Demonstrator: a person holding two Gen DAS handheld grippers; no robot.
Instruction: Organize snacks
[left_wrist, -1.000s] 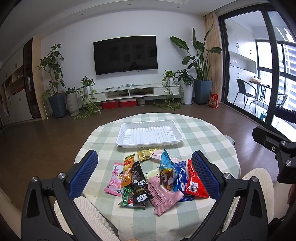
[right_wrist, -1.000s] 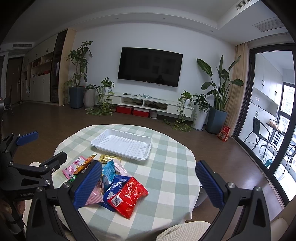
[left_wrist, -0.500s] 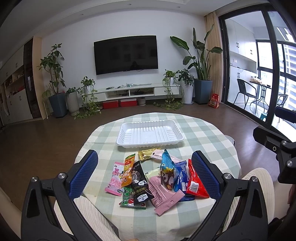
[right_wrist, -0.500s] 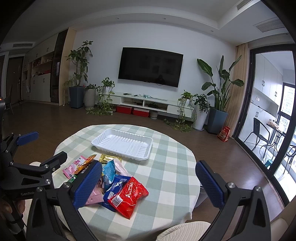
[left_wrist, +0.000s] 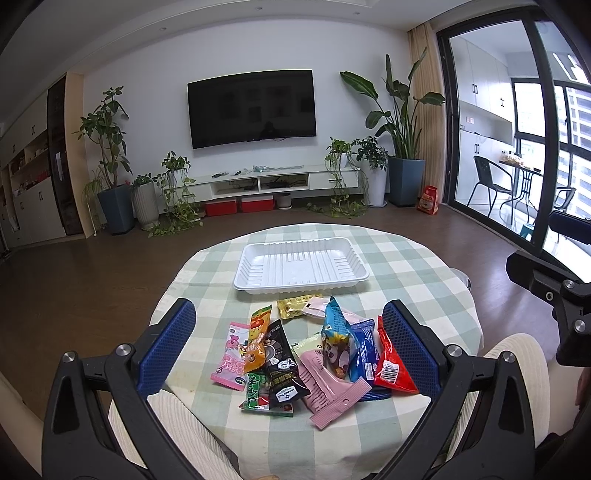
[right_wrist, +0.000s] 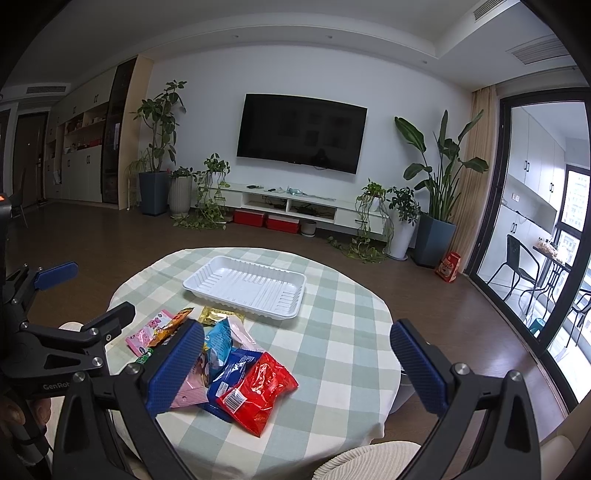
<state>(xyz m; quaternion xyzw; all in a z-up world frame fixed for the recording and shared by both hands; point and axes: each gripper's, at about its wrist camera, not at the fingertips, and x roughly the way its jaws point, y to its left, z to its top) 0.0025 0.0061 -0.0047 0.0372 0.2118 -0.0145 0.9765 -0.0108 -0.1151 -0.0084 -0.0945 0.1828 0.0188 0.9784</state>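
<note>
Since nothing moved from a second ago, sorting not begun: left gripper (left_wrist: 288, 343) and right gripper (right_wrist: 295, 363) both wide apart, holding nothing. Snack packets (left_wrist: 314, 354) piled at table's near edge; white tray (left_wrist: 255, 282) mid-table, bare.

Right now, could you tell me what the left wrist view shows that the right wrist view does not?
Only the left wrist view shows the black packet and the long pink pouch in full. Only the right wrist view shows the bare checked tablecloth to the right of the pile. Both show the empty white tray, the red packet and open grippers, left and right.
</note>
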